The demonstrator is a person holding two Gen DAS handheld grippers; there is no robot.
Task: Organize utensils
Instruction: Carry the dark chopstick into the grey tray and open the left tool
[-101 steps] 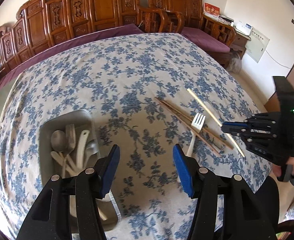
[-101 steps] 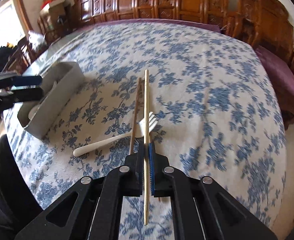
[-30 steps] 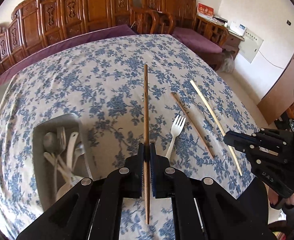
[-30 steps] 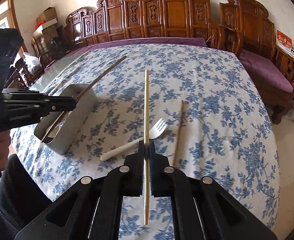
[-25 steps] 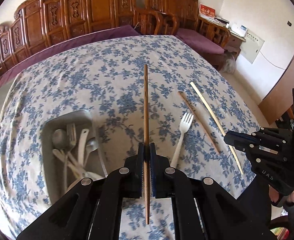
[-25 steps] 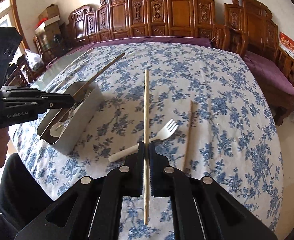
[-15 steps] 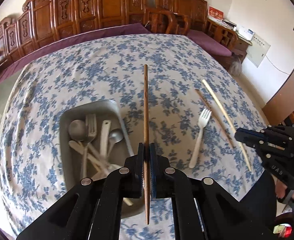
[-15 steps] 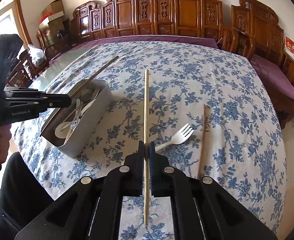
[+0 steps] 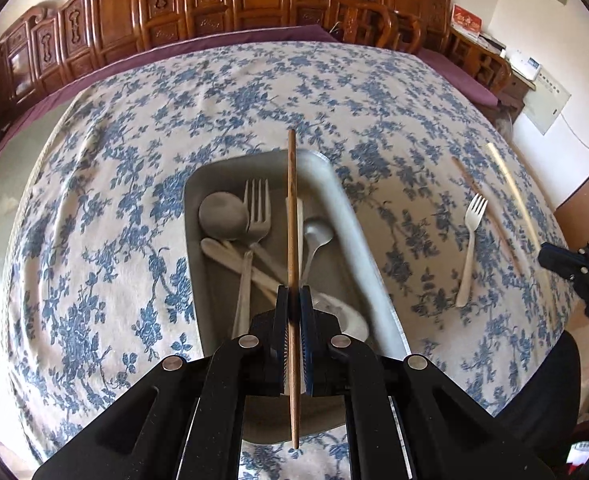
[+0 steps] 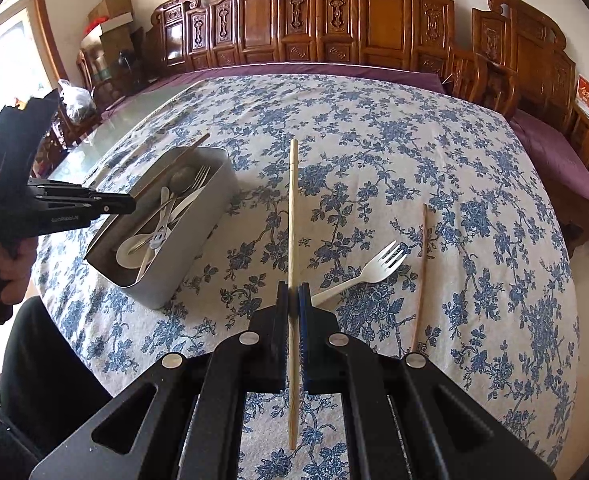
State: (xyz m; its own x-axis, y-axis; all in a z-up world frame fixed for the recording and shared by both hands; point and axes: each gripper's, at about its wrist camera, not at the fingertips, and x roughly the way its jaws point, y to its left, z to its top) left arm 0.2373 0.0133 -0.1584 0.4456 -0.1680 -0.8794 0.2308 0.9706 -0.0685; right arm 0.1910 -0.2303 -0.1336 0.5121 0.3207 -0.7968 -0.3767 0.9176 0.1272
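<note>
**Two chopsticks clamped, one held above the metal tray**

While the left tongs point(image 9: 293, 312) were clenched on a dark brown chopstick point(image 9: 291, 216), the stick was held directly above the grey metal tray point(image 9: 368, 276), running lengthwise over its contents. Inside the tray a metal spoon point(image 9: 222, 216), a metal fork point(image 9: 254, 220), a second smaller spoon point(image 9: 316, 234) and several white plastic utensils point(image 9: 234, 258) were seen lying in a loose heap. Whether the chopstick touched anything in the tray could not be told.

The right tongs point(image 10: 293, 308) were clenched on a pale bamboo chopstick point(image 10: 292, 220), which was held out over the floral tablecloth point(image 10: 374, 140) of the tabletop, well to the right of the tray point(image 10: 198, 248). From the right wrist view, the left tongs point(image 10: 122, 204) were seen from the side, gripped by a hand point(image 10: 14, 268) at the left edge and poised over the tray.

Two utensils were left lying on the cloth: a white plastic fork point(image 10: 364, 274), its tines pointing away from the person, and just beyond it another brown chopstick point(image 10: 420, 276). In the left wrist view the same fork point(image 9: 470, 248) was seen to the right of the tray, with the brown chopstick point(image 9: 486, 216) beside it, and the right tongs point(image 9: 550, 254) were visible at the right edge.

Carved wooden chairs point(image 10: 374, 24) were ranged along the far side of the tabletop
</note>
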